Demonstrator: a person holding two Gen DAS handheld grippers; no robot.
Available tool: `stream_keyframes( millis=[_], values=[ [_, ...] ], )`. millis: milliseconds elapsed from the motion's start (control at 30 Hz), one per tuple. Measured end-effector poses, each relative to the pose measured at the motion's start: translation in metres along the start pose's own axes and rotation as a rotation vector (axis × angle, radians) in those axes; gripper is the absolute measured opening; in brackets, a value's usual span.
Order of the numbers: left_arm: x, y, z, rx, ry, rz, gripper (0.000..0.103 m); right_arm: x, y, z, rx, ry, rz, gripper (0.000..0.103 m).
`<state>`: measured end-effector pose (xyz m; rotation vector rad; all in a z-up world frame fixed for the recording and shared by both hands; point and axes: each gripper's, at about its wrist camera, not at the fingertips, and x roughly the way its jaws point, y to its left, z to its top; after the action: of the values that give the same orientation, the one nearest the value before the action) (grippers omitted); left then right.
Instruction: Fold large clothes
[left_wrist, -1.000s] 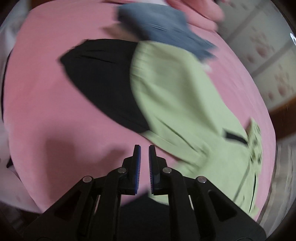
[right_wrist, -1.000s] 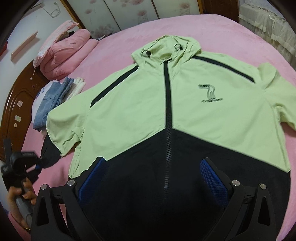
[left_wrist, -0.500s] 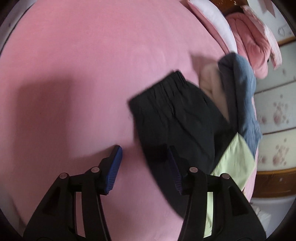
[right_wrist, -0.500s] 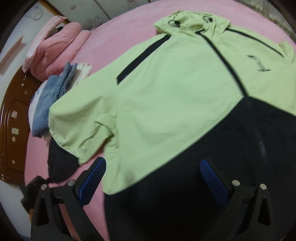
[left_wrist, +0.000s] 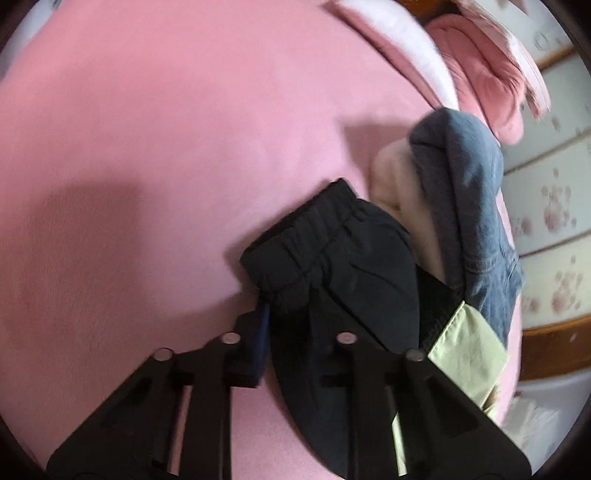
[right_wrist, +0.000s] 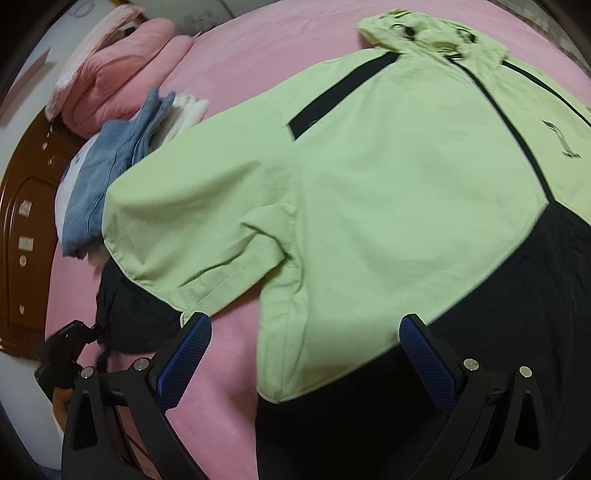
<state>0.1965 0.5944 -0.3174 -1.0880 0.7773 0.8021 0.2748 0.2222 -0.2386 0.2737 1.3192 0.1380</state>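
Note:
A light green and black hooded jacket (right_wrist: 369, 184) lies spread, front up, on the pink bed (right_wrist: 236, 66). Its left sleeve (right_wrist: 192, 229) ends in a black elastic cuff (left_wrist: 332, 258). My left gripper (left_wrist: 290, 310) has its jaws closing on the near edge of that cuff; one blue pad (left_wrist: 264, 325) shows, the other is hidden under the black cloth. In the right wrist view, the left gripper (right_wrist: 70, 343) shows at the lower left on the cuff (right_wrist: 129, 317). My right gripper (right_wrist: 304, 356) hangs open above the jacket's lower green side, with nothing pressed between its pads.
A stack of folded clothes with blue denim (right_wrist: 110, 170) on top lies beside the sleeve. A rolled pink quilt (right_wrist: 122, 70) sits behind it. A brown wooden headboard (right_wrist: 26, 221) bounds the bed at the left. Bare pink sheet (left_wrist: 147, 147) stretches left of the cuff.
My left gripper swung off the jacket to the black cuff, opened, then shut on it. My right gripper slid left over the jacket toward the sleeve and stayed open.

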Motion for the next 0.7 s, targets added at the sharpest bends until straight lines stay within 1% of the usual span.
stream_keyframes(
  millis=[67,100,133,233,300,333,400,467,567,633,700],
  values=[
    [-0.009,-0.012,-0.005,0.057,-0.044,0.028,0.009,0.004,0.014,0.001,-0.009,0.001,0.019,0.103],
    [-0.018,-0.022,-0.008,0.105,-0.084,0.047,0.009,0.004,0.021,0.001,-0.012,0.000,0.030,0.103],
    [-0.027,-0.029,-0.012,0.136,-0.118,0.044,0.008,0.003,0.024,0.002,-0.017,-0.002,0.042,0.103],
    [-0.067,-0.058,-0.026,0.229,-0.248,0.001,0.008,0.002,0.044,0.001,-0.047,-0.001,0.090,0.103],
    [-0.094,-0.080,-0.039,0.305,-0.313,-0.049,0.008,-0.002,0.055,0.001,-0.066,0.003,0.120,0.103],
    [-0.109,-0.095,-0.049,0.360,-0.336,-0.084,0.008,-0.006,0.061,0.002,-0.072,-0.002,0.138,0.103],
    [-0.131,-0.121,-0.069,0.456,-0.357,-0.138,0.008,-0.017,0.067,0.006,-0.076,-0.020,0.167,0.103],
    [-0.157,-0.145,-0.097,0.521,-0.378,-0.220,0.008,-0.029,0.063,0.012,-0.071,-0.043,0.183,0.103],
    [-0.178,-0.181,-0.134,0.572,-0.360,-0.328,0.007,-0.053,0.049,0.030,-0.049,-0.085,0.205,0.103],
    [-0.190,-0.206,-0.167,0.624,-0.338,-0.393,0.007,-0.072,0.036,0.044,-0.021,-0.118,0.205,0.103],
    [-0.196,-0.232,-0.197,0.681,-0.310,-0.427,0.007,-0.091,0.022,0.058,0.020,-0.155,0.204,0.103]
  ],
)
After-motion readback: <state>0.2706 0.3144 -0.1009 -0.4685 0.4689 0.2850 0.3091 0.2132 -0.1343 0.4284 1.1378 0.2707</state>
